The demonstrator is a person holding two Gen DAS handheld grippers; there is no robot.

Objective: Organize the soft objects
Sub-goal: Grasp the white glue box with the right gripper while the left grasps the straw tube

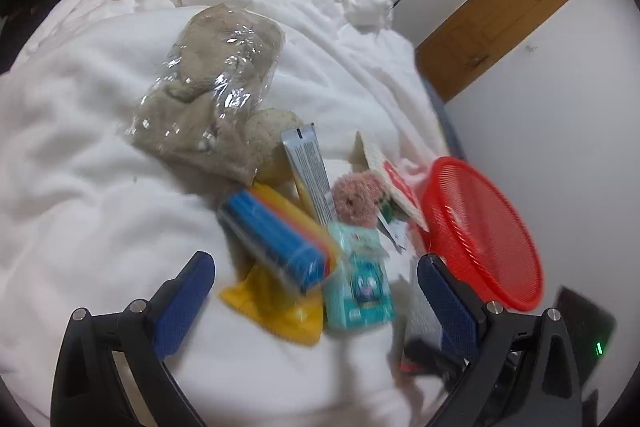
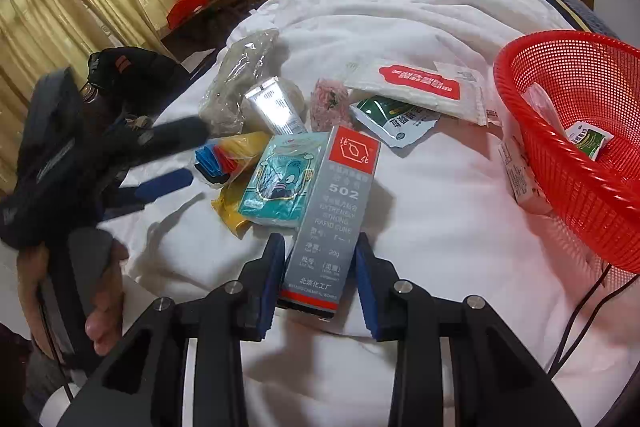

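White duvet (image 1: 100, 167) | right gripper (image 2: 320, 267) pinching grey 502 box (image 2: 336, 211), teal pack (image 2: 280, 179) just beyond | left gripper (image 1: 316, 291) spread wide, seemingly above blurred colored pouch (image 1: 276, 243) | red basket (image 2: 576, 131) right.

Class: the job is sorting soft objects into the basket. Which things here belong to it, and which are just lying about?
Belong: bagged beige plush, pink fluffy toy, teal tissue pack, red basket.

Lying about: grey 502 glue box in the right gripper, silver tube, wooden door.

Grey glue box (image 2: 334, 211): "502", "EXTREMELY STRONG RAPID CURE", "20g".
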